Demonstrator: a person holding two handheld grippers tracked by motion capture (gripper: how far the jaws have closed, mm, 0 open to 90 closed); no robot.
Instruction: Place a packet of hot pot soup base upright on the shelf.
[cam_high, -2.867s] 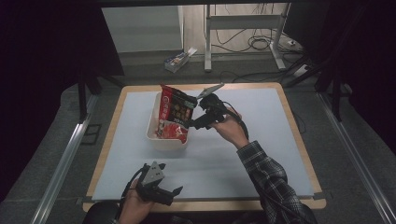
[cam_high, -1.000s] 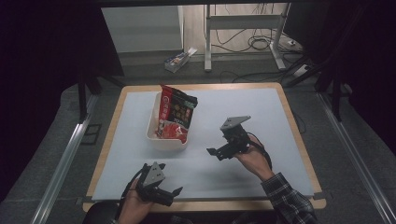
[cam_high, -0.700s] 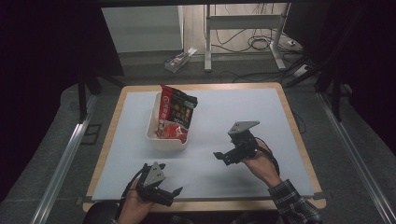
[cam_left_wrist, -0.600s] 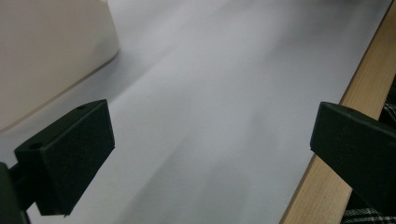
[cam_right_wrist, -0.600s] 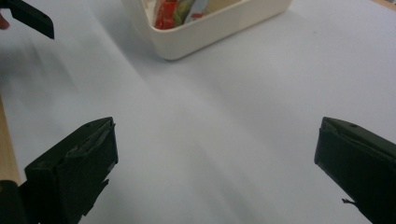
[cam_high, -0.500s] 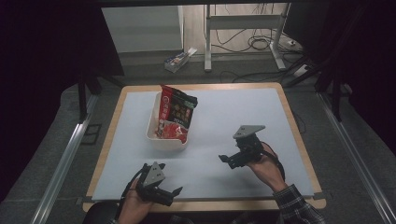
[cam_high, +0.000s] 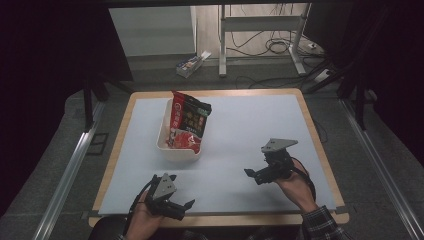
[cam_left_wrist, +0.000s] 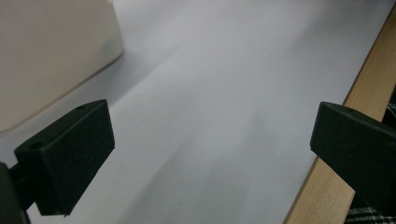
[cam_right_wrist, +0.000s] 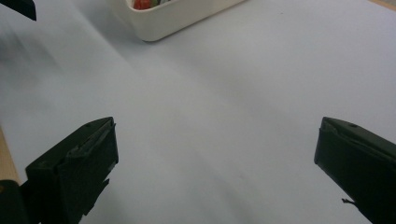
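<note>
The red printed snack bag (cam_high: 188, 122) stands upright in the white rectangular plastic tub (cam_high: 167, 148), well ahead of both tongs. The left gripper (cam_high: 176, 206) and right gripper (cam_high: 256, 176) each hold their 2 jaws spread wide, empty, over the pale blue mat (cam_high: 240, 130).

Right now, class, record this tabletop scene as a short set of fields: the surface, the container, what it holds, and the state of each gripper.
surface: pale mat on a wooden table
container: white tub, left of centre
contents: red snack bag, standing up out of the tub
left gripper: open, empty, near the front edge
right gripper: open, empty, right of the tub
</note>
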